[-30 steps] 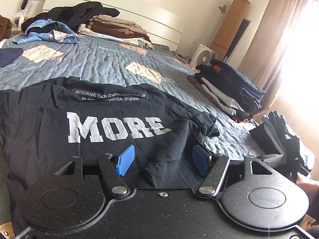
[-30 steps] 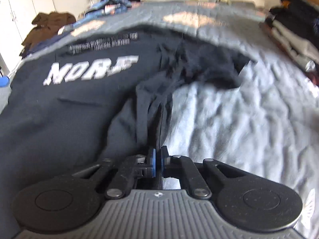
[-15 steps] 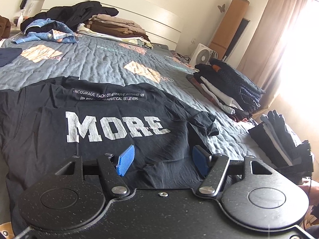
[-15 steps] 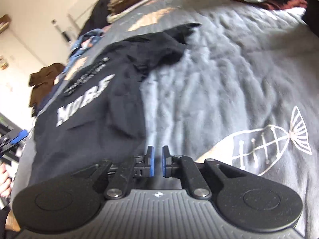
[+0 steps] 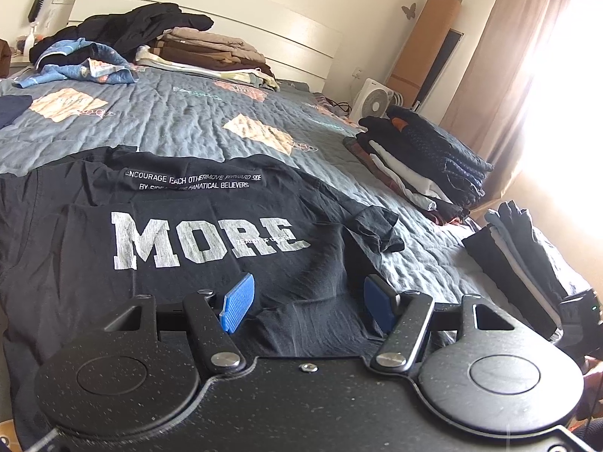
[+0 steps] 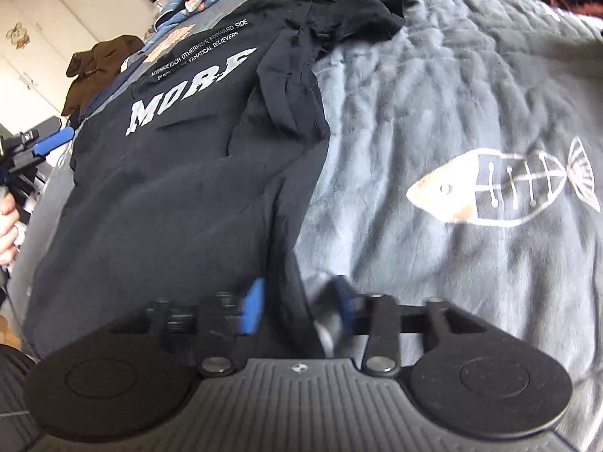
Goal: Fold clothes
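A black T-shirt (image 5: 188, 233) printed MORE lies flat, print up, on the grey quilted bedspread (image 5: 188, 124). My left gripper (image 5: 307, 307) hovers open over its near hem, with cloth below the blue pads and none pinched. In the right wrist view the T-shirt (image 6: 188, 173) fills the left half, one sleeve bunched at the far end. My right gripper (image 6: 297, 307) is at the shirt's right side edge. Its jaws stand apart, blurred and closing, with a fold of that edge between the pads but not pressed. The left gripper (image 6: 41, 147) shows at the far left, held by a hand (image 6: 7, 226).
Two stacks of folded clothes (image 5: 426, 162) (image 5: 516, 256) sit along the bed's right side. Unfolded clothes (image 5: 211, 52) and a blue garment (image 5: 83, 64) lie by the headboard. A white fan (image 5: 373, 103) stands beyond. Bare bedspread (image 6: 452, 113) with a fish print lies right of the shirt.
The right gripper swung round to the shirt's right edge, and its jaws, nearly shut before, now stand wider around a fold. The left gripper has not moved.
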Tool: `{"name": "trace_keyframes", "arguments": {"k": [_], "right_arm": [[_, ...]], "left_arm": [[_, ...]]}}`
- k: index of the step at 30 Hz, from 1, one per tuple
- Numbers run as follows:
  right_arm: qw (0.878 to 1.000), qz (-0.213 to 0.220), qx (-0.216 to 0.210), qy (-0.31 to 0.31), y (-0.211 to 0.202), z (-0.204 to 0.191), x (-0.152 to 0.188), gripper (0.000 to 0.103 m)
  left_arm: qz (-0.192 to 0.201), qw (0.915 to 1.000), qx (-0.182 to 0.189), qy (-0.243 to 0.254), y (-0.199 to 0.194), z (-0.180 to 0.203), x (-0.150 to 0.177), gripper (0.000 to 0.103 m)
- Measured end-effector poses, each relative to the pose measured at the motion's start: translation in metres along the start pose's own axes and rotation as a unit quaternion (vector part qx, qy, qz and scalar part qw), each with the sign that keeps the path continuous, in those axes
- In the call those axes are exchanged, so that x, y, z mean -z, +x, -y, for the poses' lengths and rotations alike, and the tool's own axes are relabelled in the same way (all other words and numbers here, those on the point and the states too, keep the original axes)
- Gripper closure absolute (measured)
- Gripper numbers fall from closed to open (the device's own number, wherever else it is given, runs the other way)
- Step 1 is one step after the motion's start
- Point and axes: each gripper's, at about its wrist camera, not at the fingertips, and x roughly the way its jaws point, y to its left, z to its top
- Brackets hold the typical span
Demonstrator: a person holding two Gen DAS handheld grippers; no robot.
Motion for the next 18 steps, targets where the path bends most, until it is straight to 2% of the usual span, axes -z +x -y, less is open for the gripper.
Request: {"name": "trace_keyframes", "arguments": {"k": [5,7,10,12,13,14,16,18], "right_arm": [[0.999,0.045,-0.026,0.005,-0.045,-0.012,0.008,0.101],[0.999,0.030,-0.019,0.009,-0.046,-0.008,0.012,0.101],[0.998,-0.011,-0.012,0.052,-0.027,0.011,0.025,0.097],[0.997,-0.011,-0.023,0.068,-0.022,0.014,0.036,0.097],[0.997,-0.005,-0.028,0.069,-0.021,0.014,0.041,0.095],[0.997,0.003,-0.031,0.068,-0.023,0.013,0.045,0.090],[0.997,0.016,-0.029,0.070,-0.027,0.013,0.049,0.083],[0.997,0.023,-0.029,0.068,-0.030,0.014,0.052,0.070]], "left_arm": [[-0.001,1.0000,0.003,0.003,0.000,0.002,0.001,0.039],[-0.003,1.0000,0.002,0.006,0.003,0.003,0.002,0.039],[-0.012,0.9998,0.004,0.015,0.008,0.008,0.005,0.039],[-0.014,0.9995,0.004,0.029,0.011,0.013,0.006,0.037],[-0.012,0.9992,0.001,0.039,0.016,0.017,0.004,0.028],[-0.010,0.9987,-0.002,0.049,0.021,0.022,0.001,0.024],[-0.015,0.9957,-0.010,0.091,0.037,0.037,-0.007,0.022],[-0.022,0.9884,-0.018,0.149,0.065,0.063,-0.020,0.022]]}}
